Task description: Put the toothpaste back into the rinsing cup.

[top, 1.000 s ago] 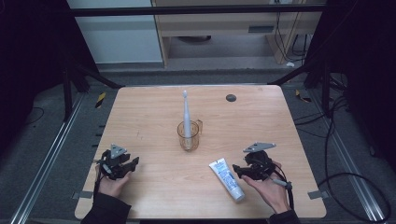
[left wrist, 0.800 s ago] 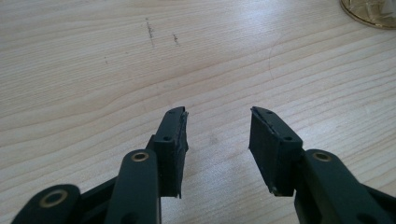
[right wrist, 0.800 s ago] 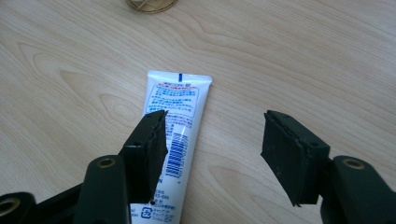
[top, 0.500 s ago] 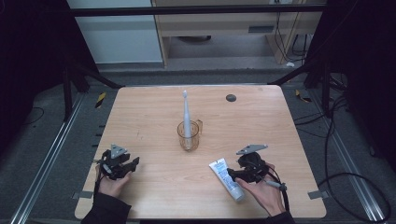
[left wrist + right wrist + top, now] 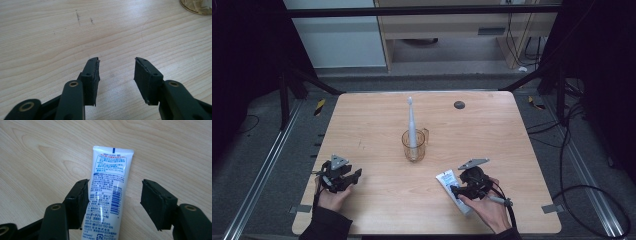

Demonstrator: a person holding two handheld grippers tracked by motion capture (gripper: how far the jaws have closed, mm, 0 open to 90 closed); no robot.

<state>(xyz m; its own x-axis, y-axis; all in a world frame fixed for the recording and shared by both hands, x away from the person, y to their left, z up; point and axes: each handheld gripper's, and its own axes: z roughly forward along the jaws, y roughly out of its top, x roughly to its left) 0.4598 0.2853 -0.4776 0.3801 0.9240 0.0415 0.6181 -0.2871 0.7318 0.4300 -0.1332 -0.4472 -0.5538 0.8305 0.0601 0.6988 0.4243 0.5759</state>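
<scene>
Two spread jaws of the right gripper are straddling the toothpaste tube, which is laid flat on the table. One jaw sits just beside the tube's edge; the other stands apart.

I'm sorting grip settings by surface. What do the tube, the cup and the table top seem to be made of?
Tube: soft glossy plastic, judging by its sheen, printed label and flat crimped end. Cup: clear amber-tinted glass or hard plastic; you see through it, but the look leaves it open. Table top: pale matt wood or wood-look laminate with visible grain lines.
</scene>
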